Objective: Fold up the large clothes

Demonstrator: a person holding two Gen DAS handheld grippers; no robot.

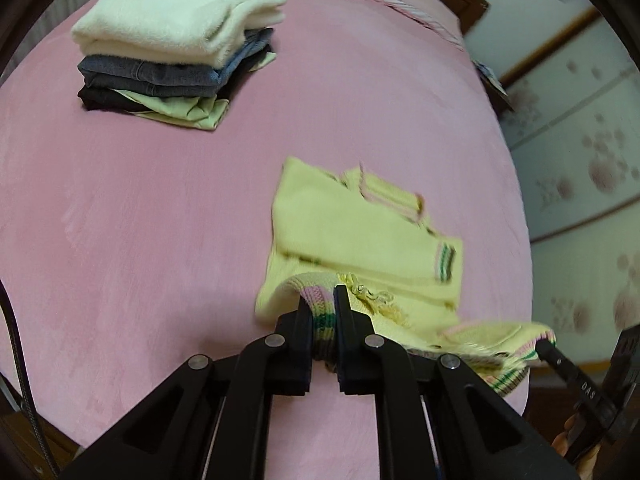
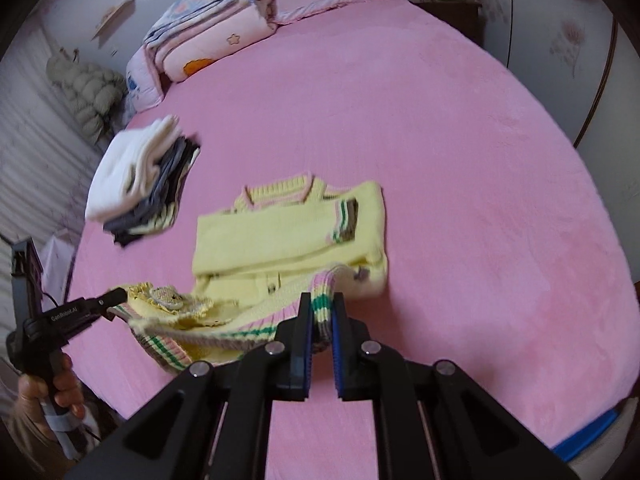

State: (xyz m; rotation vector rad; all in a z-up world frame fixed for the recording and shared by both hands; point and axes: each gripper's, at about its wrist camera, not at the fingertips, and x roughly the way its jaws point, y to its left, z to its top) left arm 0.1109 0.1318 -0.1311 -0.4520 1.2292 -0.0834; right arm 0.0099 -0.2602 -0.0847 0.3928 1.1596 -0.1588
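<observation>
A pale yellow knit sweater [image 1: 360, 232] with pink, green and brown striped trim lies partly folded on the pink bed; it also shows in the right wrist view [image 2: 280, 236]. My left gripper [image 1: 323, 300] is shut on the striped hem at one bottom corner. My right gripper [image 2: 322, 304] is shut on the hem at the other corner. Both hold the hem lifted above the bed, stretched between them. The right gripper shows in the left wrist view [image 1: 548, 346], and the left gripper shows in the right wrist view [image 2: 118, 294].
A stack of folded clothes [image 1: 176, 48], white on top, sits on the pink bed [image 1: 120, 220] beyond the sweater, also in the right wrist view [image 2: 140, 184]. Folded quilts and pillows [image 2: 208, 32] lie at the headboard. The bed edge runs just below the grippers.
</observation>
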